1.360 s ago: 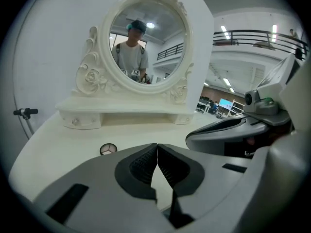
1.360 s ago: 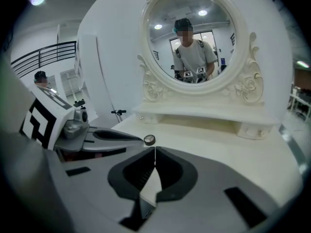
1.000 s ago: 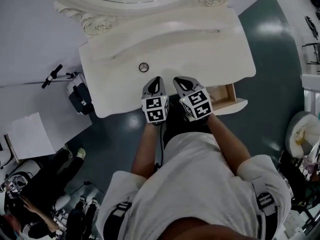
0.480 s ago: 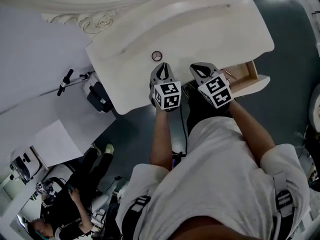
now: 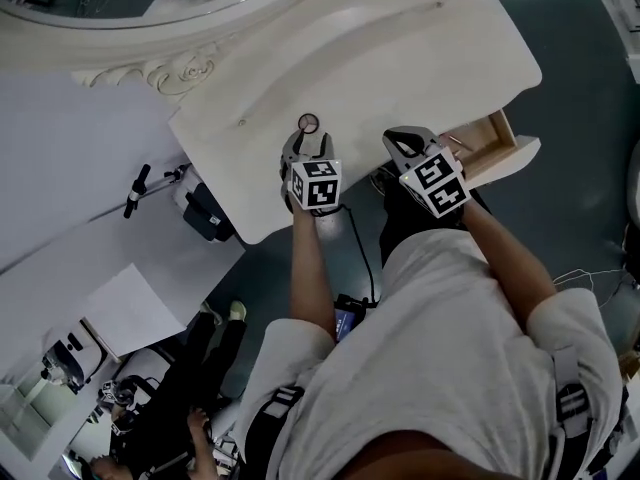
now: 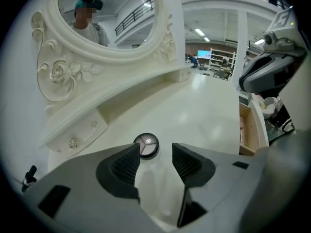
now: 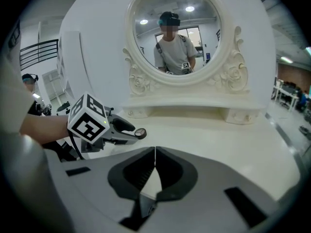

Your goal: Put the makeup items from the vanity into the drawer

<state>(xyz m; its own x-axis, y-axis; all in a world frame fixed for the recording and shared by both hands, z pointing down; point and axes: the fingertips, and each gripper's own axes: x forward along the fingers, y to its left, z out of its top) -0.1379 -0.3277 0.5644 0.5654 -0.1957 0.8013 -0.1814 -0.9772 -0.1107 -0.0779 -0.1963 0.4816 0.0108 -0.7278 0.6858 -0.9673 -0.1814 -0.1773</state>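
- Cream-painted vanity top (image 5: 400,58) is carrying one small round compact (image 5: 308,122), dark-rimmed and lying flat; picking it up looks to be the step the left gripper (image 5: 307,148) is working on.
- Its jaws have just been opening and are standing spread, with only bare tabletop showing between the pads; the gap is looking wider than the compact, which should be enough.
- To do this well, the gripper is needing to ease forward and a little toward the pad at its view's left, so the disc is sitting centred between the pads; coming in low, tips almost grazing the surface, is likely mattering, because the compact is thin and could skid or pop out of a high pinch.
- Closing gently across the rim and then lifting straight is probably the safest way; the drawer (image 5: 480,138) is standing open at the vanity's right end.
- In the left gripper view the compact is lying just beyond the fingertips, nearer the left-hand pad than the other, apart from both.
- The right gripper (image 5: 405,140) is hovering over the front edge near the drawer, jaws pressed together on nothing.
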